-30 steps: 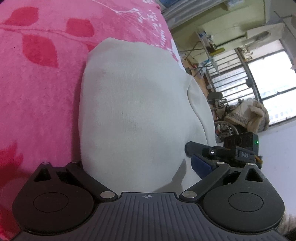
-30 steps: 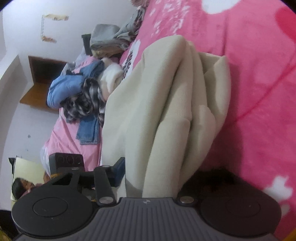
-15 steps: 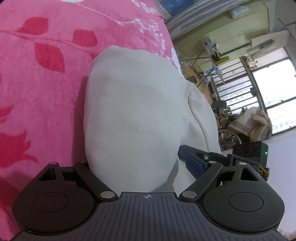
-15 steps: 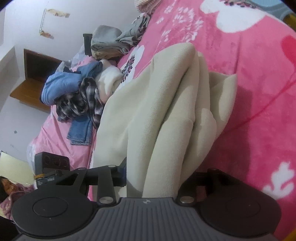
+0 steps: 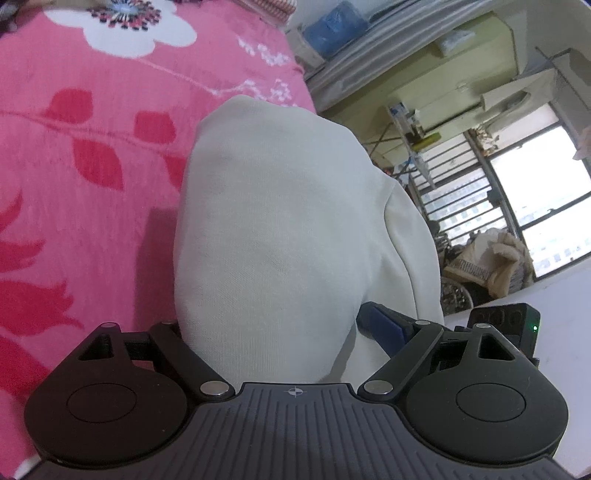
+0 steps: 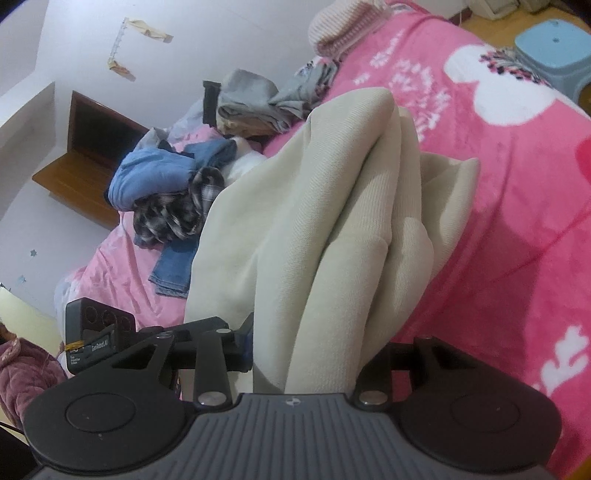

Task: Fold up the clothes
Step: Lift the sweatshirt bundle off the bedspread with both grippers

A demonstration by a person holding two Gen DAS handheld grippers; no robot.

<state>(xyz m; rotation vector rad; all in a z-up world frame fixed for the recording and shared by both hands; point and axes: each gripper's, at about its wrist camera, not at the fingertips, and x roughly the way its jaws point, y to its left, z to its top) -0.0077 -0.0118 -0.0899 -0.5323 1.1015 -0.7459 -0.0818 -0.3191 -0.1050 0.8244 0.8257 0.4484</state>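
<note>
A cream garment (image 5: 273,236) hangs between both grippers above the pink flowered blanket (image 5: 74,155). My left gripper (image 5: 269,332) is shut on one edge of it; the cloth covers the fingertips. In the right wrist view the same cream garment (image 6: 332,229) drapes in several thick folds down to the blanket (image 6: 517,184). My right gripper (image 6: 306,354) is shut on its near edge, with the fingertips hidden by the cloth. The other gripper shows at the lower left in the right wrist view (image 6: 147,339) and at the lower right in the left wrist view (image 5: 443,332).
A pile of unfolded clothes lies on the bed at the far left: blue denim (image 6: 166,173), a plaid shirt (image 6: 173,214), grey garments (image 6: 258,99). A pink knit item (image 6: 343,26) lies at the bed's far end. A blue stool (image 6: 554,55) stands beside the bed. A barred window (image 5: 517,199) is at the right.
Both grippers have lifted and pulled back with the cream garment; more of the blanket, the clothes pile and the room shows in both views. Both grips are unchanged.
</note>
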